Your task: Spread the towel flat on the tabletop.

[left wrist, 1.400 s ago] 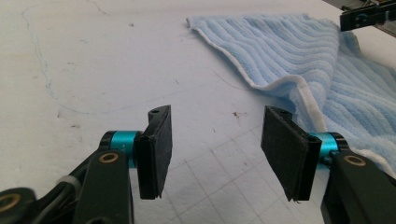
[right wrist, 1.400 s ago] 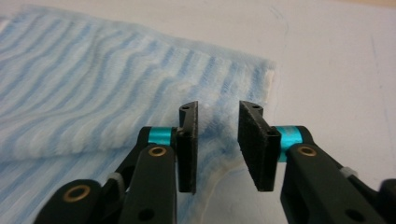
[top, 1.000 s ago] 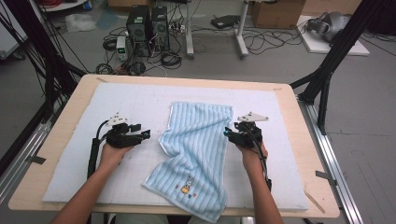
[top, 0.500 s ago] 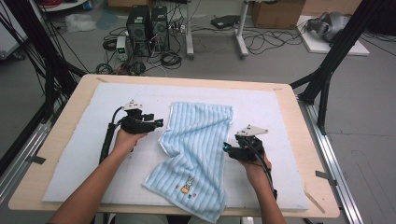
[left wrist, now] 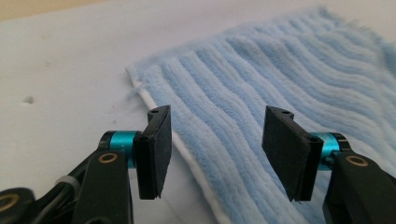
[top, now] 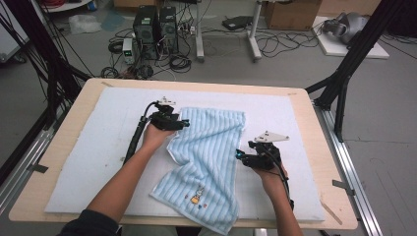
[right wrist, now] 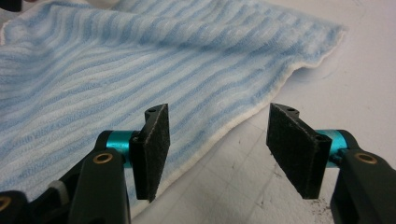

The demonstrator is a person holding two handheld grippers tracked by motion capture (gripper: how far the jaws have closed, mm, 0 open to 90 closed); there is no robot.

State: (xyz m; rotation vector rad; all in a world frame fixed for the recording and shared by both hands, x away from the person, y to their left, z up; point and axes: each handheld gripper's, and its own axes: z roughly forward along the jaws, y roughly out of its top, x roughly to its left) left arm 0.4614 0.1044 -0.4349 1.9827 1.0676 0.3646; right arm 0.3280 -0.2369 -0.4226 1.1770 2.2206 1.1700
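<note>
A light blue striped towel (top: 206, 162) lies rumpled on the white mat (top: 98, 147), its near end hanging over the table's front edge. My left gripper (top: 186, 123) is at the towel's far left corner, pointing right. In the left gripper view its jaws (left wrist: 215, 126) stand open over the towel's white hem (left wrist: 187, 154), pressing nothing. My right gripper (top: 238, 156) is at the towel's right edge, pointing left. Its jaws (right wrist: 217, 126) have just been opening; the towel's hem (right wrist: 233, 123) lies under the gap, and the pads are clear of the cloth (right wrist: 140, 56).
The wooden table (top: 319, 147) carries the mat. Metal rails (top: 344, 162) run along both sides and black frame posts (top: 344, 73) stand at the far corners. Computer towers (top: 155, 22) and cables lie on the floor beyond.
My left gripper has moved away from me and to the right, up to the towel's far left corner. My right gripper has drawn slightly nearer along the towel's right edge, its jaws wider.
</note>
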